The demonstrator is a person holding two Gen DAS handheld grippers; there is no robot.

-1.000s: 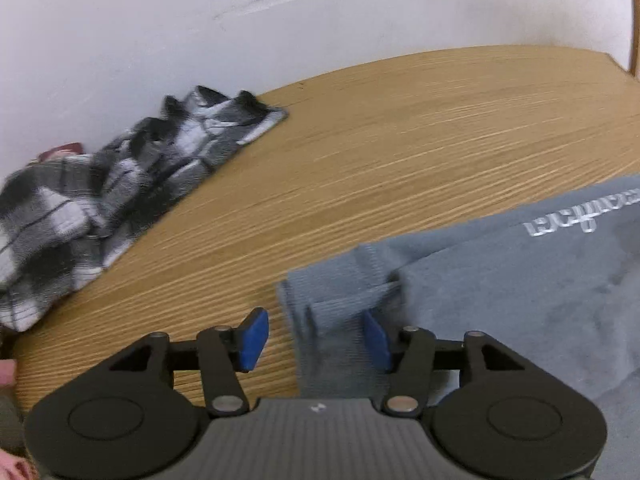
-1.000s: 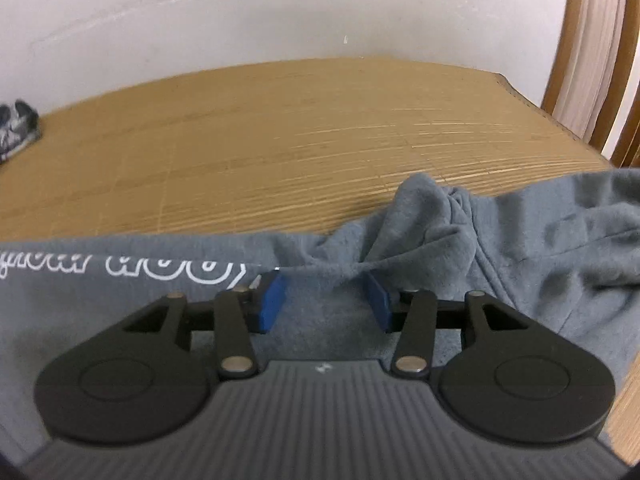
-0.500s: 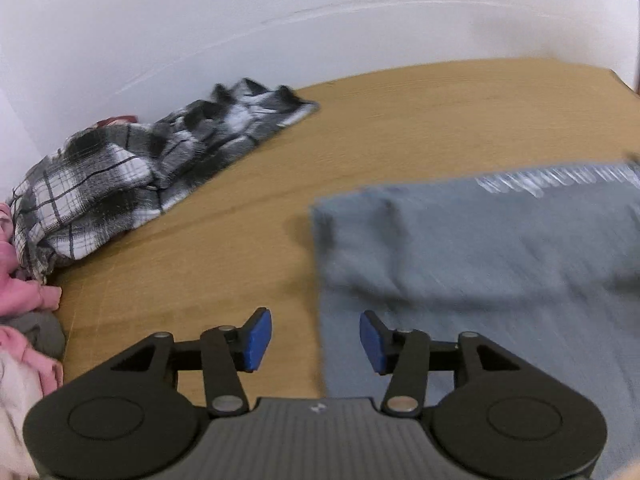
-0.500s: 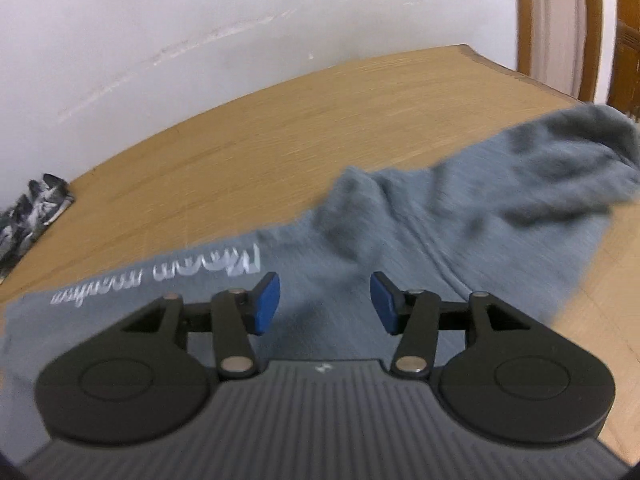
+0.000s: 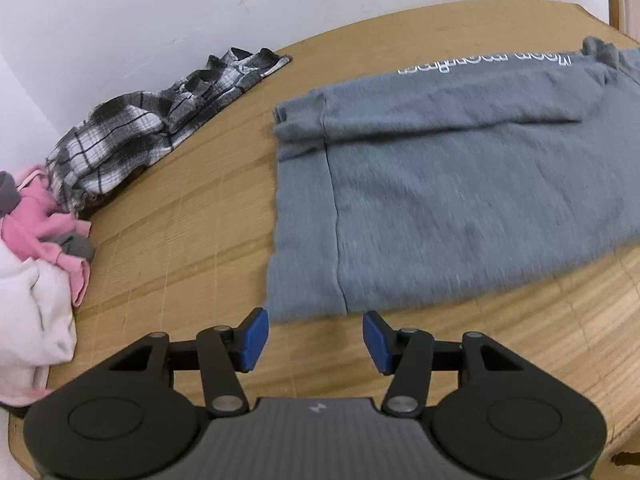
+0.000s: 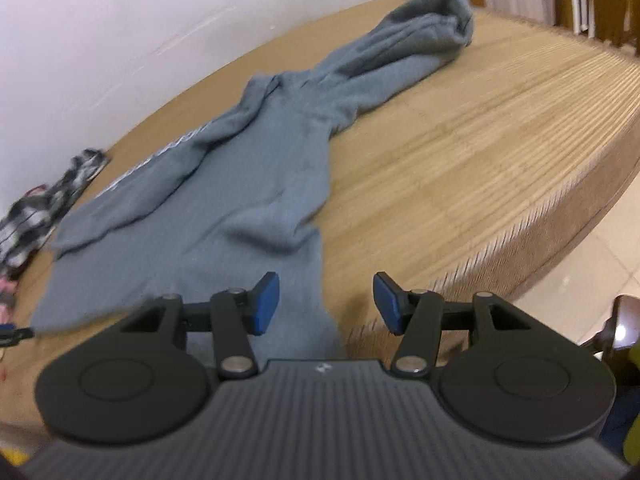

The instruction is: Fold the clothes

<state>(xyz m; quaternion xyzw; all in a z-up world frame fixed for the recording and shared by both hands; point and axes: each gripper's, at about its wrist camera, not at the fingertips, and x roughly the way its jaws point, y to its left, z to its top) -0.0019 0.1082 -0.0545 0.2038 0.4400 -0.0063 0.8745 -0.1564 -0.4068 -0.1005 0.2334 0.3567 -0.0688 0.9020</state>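
A grey hooded sweatshirt [image 5: 460,184] lies spread on the wooden table [image 5: 180,248], white lettering along its far sleeve. My left gripper [image 5: 315,339] is open and empty, just short of the sweatshirt's near left corner. In the right wrist view the sweatshirt [image 6: 224,184] stretches away to its hood at the far right. My right gripper [image 6: 326,304] is open and empty, over the sweatshirt's near edge by the table's rim.
A black-and-white plaid shirt [image 5: 160,120] lies crumpled at the back left by the wall. Pink and white clothes [image 5: 36,264] are heaped at the left edge. The table's rounded edge [image 6: 560,216] drops to a tiled floor on the right.
Both grippers have pulled back and up from the sweatshirt, which now lies flat farther ahead. Both stayed open. More of the table and left clothes pile shows.
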